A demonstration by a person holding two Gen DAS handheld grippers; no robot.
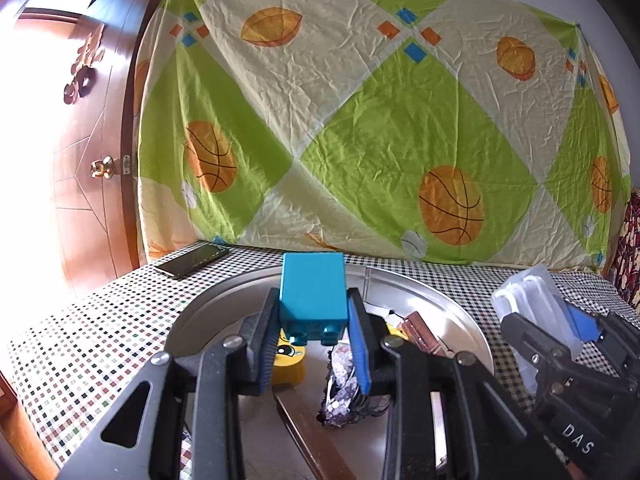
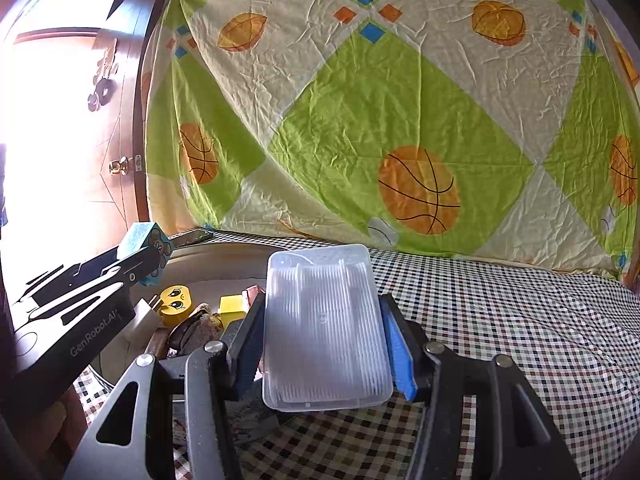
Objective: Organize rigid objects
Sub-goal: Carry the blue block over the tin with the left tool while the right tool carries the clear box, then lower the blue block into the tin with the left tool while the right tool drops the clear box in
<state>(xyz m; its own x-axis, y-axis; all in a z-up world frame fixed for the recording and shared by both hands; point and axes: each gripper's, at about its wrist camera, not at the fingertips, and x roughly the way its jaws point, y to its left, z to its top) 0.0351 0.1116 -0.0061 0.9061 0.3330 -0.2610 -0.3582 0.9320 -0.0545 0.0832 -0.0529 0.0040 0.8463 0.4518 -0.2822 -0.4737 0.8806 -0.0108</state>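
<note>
Teal hard-plastic building block (image 1: pixel 313 293), boxy with round studs: being gripped between the closed jaws of the left gripper (image 1: pixel 314 344), above the round brushed-metal tray (image 1: pixel 452 316). Clear ribbed rectangular plastic box (image 2: pixel 326 328), contents indistinct: being clamped by the jaws of the right gripper (image 2: pixel 326 340) over the checked-cloth desk (image 2: pixel 520 328). Being held in the tray: yellow cartoon-face cylinder (image 2: pixel 175 305), yellow cube (image 2: pixel 232 307), crumpled foil piece (image 1: pixel 344 396). Black smartphone (image 1: pixel 192 260): being kept flat on the desk beside the tray.
</note>
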